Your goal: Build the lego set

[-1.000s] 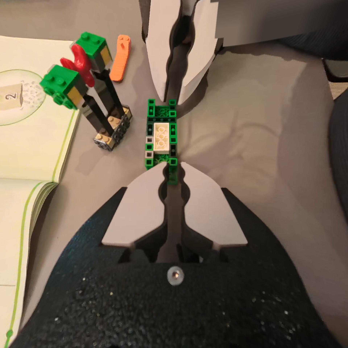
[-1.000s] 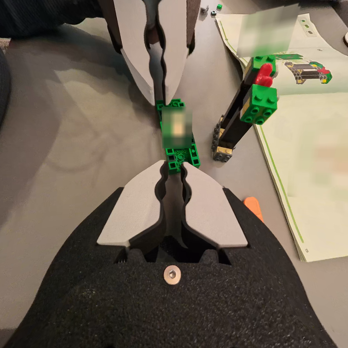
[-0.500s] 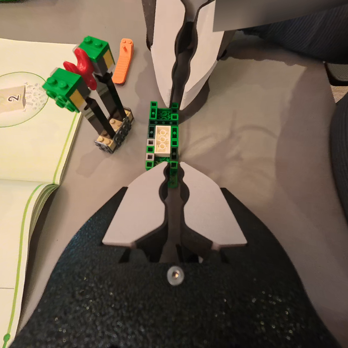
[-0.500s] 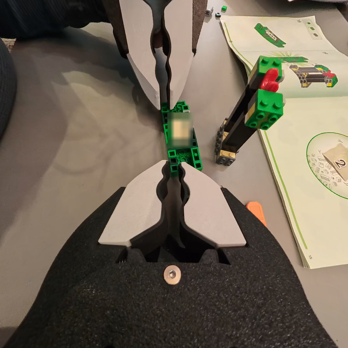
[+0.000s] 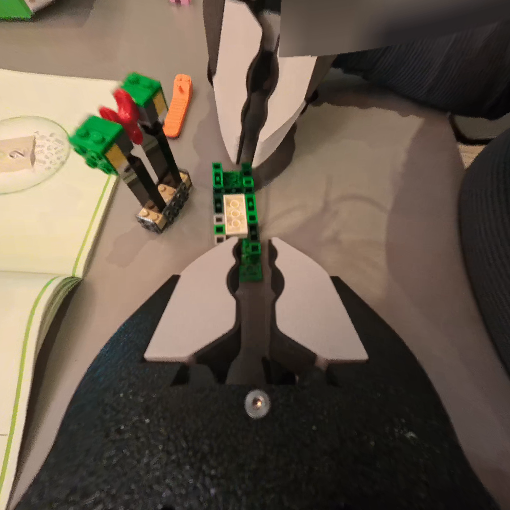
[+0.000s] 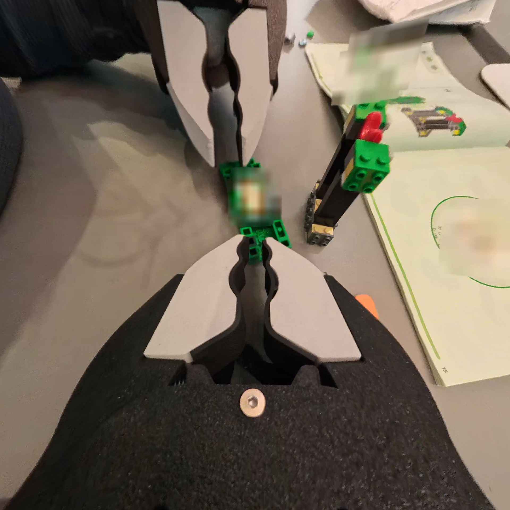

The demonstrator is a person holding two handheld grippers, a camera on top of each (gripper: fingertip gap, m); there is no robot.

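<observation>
Left wrist view: my left tongs (image 5: 251, 242) have let go. A moment ago they pinched the near end of the green assembly (image 5: 234, 204); now the jaws stand apart, with the green end piece loose in the gap and touching neither finger that I can see. The assembly lies flat on the grey worktop (image 5: 345, 220), cream brick on top. The right tongs (image 5: 245, 160) sit at its far end, tips nearly together. The black tower with green blocks and red piece (image 5: 138, 154) stands just left of it, the orange brick separator (image 5: 178, 106) lies behind that, and the instruction booklet (image 5: 41, 220) is open at far left.

Right wrist view: my right tongs (image 6: 252, 244) are clenched on the near green end of the assembly (image 6: 278, 231); the grip looks unchanged from half a second back. Across from me the left tongs (image 6: 226, 162) show the wider gap, confirming the release. The middle of the assembly is mosaicked. The tower (image 6: 345, 176) leans right, beside the booklet (image 6: 441, 303).

My read: the press or alignment step is done, and the right side alone now holds the piece. Next is probably fetching another part with the left. Risk: a one-ended grip may let the assembly pivot on the worktop.
</observation>
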